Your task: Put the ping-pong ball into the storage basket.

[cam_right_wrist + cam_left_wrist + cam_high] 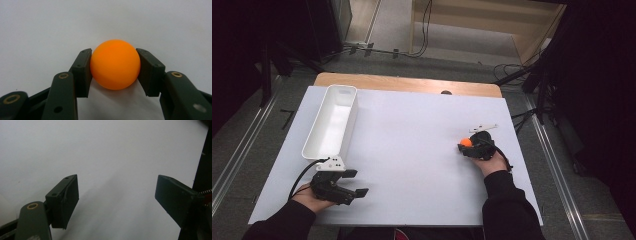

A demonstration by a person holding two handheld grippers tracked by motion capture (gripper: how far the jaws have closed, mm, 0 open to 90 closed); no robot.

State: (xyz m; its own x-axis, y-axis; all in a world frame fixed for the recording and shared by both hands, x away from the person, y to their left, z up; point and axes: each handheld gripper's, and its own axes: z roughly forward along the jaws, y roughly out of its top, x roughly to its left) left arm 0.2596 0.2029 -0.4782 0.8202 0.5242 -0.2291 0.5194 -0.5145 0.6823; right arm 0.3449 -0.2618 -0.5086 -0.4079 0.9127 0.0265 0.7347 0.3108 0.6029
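Observation:
An orange ball (115, 63) sits between the two black jaws of my right gripper (114, 72), and both pads press on its sides. From above, the ball (466, 142) shows at the left tip of the right gripper (465, 145), on the right half of the white table (412, 150). My left gripper (356, 183) rests near the table's front left, jaws pointing right. Its own view shows the left gripper (116, 197) open wide, with only bare white surface between the jaws.
A long white bin (332, 122) stands at the back left of the table, just beyond the left hand. A wooden edge (407, 82) runs along the far side. Cables and dark stands lie on the floor beyond and to the right.

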